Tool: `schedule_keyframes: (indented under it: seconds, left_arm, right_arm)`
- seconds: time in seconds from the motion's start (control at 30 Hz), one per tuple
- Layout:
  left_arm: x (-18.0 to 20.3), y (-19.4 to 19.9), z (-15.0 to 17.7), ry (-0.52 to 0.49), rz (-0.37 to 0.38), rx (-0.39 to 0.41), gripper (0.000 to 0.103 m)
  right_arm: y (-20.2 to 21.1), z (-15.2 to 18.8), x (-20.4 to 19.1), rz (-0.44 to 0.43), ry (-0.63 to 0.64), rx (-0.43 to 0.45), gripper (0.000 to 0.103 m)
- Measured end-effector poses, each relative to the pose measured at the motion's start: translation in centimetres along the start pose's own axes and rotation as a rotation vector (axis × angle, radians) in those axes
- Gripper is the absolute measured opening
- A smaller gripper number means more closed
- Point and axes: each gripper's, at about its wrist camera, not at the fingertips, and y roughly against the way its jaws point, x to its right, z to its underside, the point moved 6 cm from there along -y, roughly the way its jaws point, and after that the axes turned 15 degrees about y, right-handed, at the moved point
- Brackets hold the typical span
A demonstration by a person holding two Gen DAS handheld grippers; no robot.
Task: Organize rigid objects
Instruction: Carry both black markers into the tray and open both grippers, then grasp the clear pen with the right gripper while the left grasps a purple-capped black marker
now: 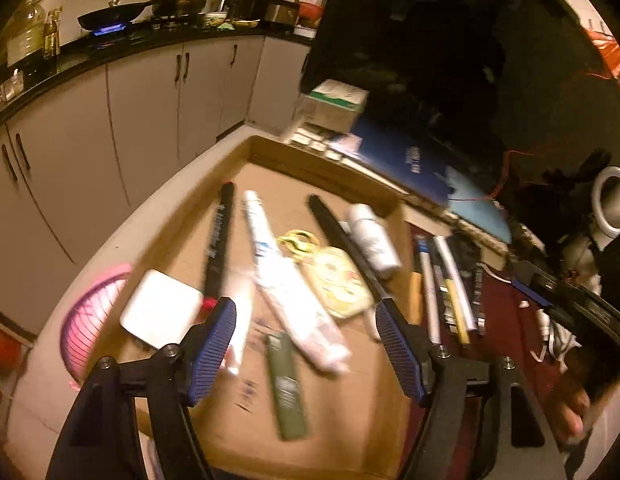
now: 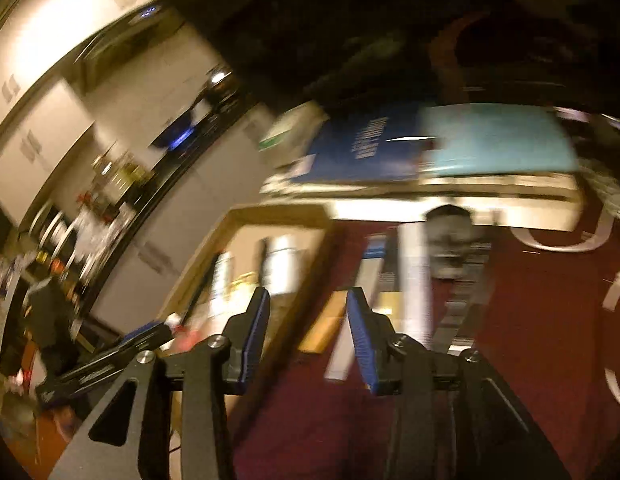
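Note:
A shallow cardboard box (image 1: 294, 160) holds a white tube (image 1: 286, 280), two black sticks (image 1: 220, 240), a white bottle (image 1: 373, 236), yellow scissors (image 1: 300, 240), a yellow card (image 1: 339, 280), a white square block (image 1: 162, 308) and a green lighter (image 1: 288, 388). My left gripper (image 1: 302, 320) is open and empty above the box. Several pens and markers (image 1: 445, 280) lie on the maroon cloth (image 1: 505, 316) right of the box. My right gripper (image 2: 308, 320) is open and empty above the box's right edge (image 2: 306, 288) and the blurred pens (image 2: 413, 272).
A stack of books with blue covers (image 1: 413, 160) and a small green-white carton (image 1: 337, 100) stand behind the box. A pink basket (image 1: 90, 312) sits left of the box. Kitchen cabinets (image 1: 150, 120) and a counter with pans run along the far left.

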Motion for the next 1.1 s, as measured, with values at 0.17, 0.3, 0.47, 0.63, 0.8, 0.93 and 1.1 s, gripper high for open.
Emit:
schedule_keyframes:
  seconds: [0.17, 0.3, 0.47, 0.63, 0.8, 0.93, 1.1]
  left_arm:
    - [3.2, -0.5, 1.4, -0.032, 0.052, -0.036, 0.076]
    - [5.0, -0.5, 2.4, -0.069, 0.056, -0.042, 0.076]
    - [6.2, -1.2, 2.9, -0.089, 0.04, -0.051, 0.076]
    - [7.3, -2.3, 3.1, -0.104, 0.036, -0.076, 0.076]
    - [8.5, -3.0, 3.6, -0.123, 0.041, -0.095, 0.076]
    - [9.9, -3.4, 4.1, -0.148, 0.046, -0.114, 0.076]
    - [11.2, -3.3, 4.7, -0.176, 0.052, -0.125, 0.076]
  right_arm:
    - [0.4, 1.0, 7.7, 0.1, -0.168, -0.044, 0.041]
    - [-2.4, 0.9, 10.2, 0.15, -0.172, -0.126, 0.04]
    - [-5.0, 1.2, 9.8, 0.11, -0.162, -0.169, 0.033]
    - [-6.5, 0.9, 9.6, 0.21, -0.123, -0.22, 0.032]
    - [-6.3, 1.0, 10.0, 0.238, -0.099, -0.22, 0.01]
    - [-5.7, 1.1, 10.7, 0.166, -0.135, -0.21, 0.0]
    - [-5.5, 1.6, 11.3, 0.127, -0.194, -0.191, 0.001]
